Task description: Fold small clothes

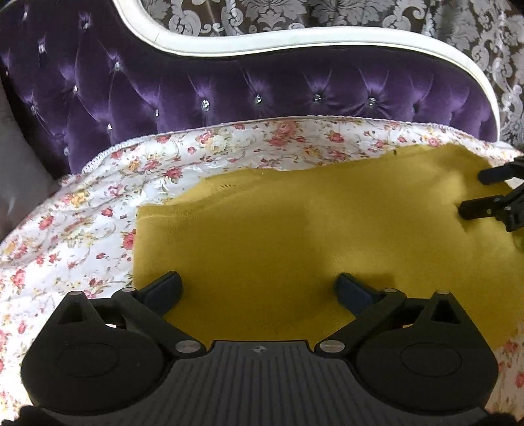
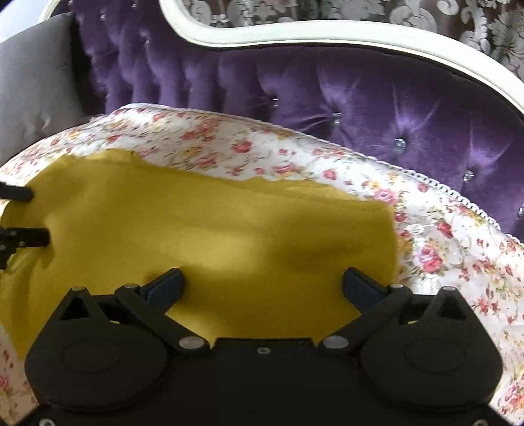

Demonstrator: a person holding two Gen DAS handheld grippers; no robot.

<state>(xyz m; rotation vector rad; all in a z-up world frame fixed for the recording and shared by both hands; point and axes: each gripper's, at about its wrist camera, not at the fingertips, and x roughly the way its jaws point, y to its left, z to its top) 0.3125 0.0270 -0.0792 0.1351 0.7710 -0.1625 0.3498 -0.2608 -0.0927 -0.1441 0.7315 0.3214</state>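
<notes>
A mustard-yellow knitted garment (image 1: 294, 229) lies flat on a floral bedspread (image 1: 82, 213). My left gripper (image 1: 258, 283) hovers over the garment's near left part, jaws wide open, nothing between them. In the right wrist view the same yellow garment (image 2: 213, 236) fills the middle, and my right gripper (image 2: 262, 281) stands open over its near right part, with nothing between the pads. The right gripper's fingers (image 1: 491, 191) show at the right edge of the left wrist view. The left gripper's fingers (image 2: 23, 216) show at the left edge of the right wrist view. Both sets are spread apart above the cloth.
A tufted purple velvet headboard (image 1: 245, 88) with a white curved frame (image 1: 262, 42) rises behind the bed. A grey cushion (image 2: 32, 82) sits at the far left. Patterned damask curtains (image 1: 393, 13) hang beyond. The floral bedspread (image 2: 442, 236) extends past the garment on both sides.
</notes>
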